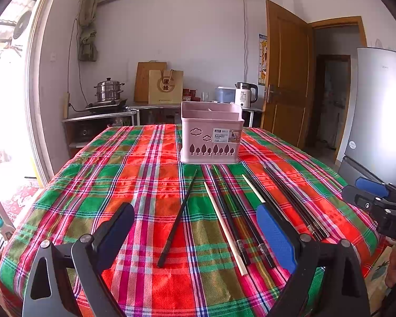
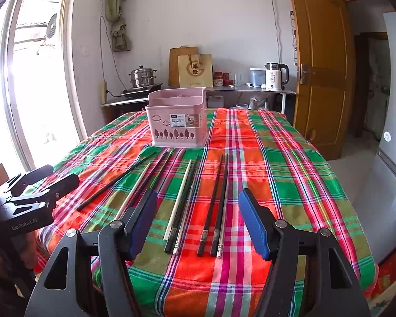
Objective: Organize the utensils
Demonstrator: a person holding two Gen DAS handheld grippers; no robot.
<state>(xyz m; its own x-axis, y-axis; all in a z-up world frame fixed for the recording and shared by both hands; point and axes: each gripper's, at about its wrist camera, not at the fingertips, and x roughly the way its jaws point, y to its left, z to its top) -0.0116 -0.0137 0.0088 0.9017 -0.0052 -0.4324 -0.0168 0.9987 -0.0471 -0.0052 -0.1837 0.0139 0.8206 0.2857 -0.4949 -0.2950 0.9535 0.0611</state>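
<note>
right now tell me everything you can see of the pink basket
The pink basket is a boxy plastic caddy with rounded corners, standing upright at the far middle of the plaid tablecloth. Its front wall has cut-out clouds above a row of cut-out trees, plus a printed label reading BASKET. Inner dividers split the top into compartments, and the back section rises higher than the front. Nothing shows above its rim. The chopsticks lie in front of it, apart from it; neither gripper touches it.

Bare bench (image 2: 290, 179) is lying open at three o'clock; basket (image 2: 178, 121) is blocking twelve, chopsticks (image 2: 216, 206) are crowding centre
</note>
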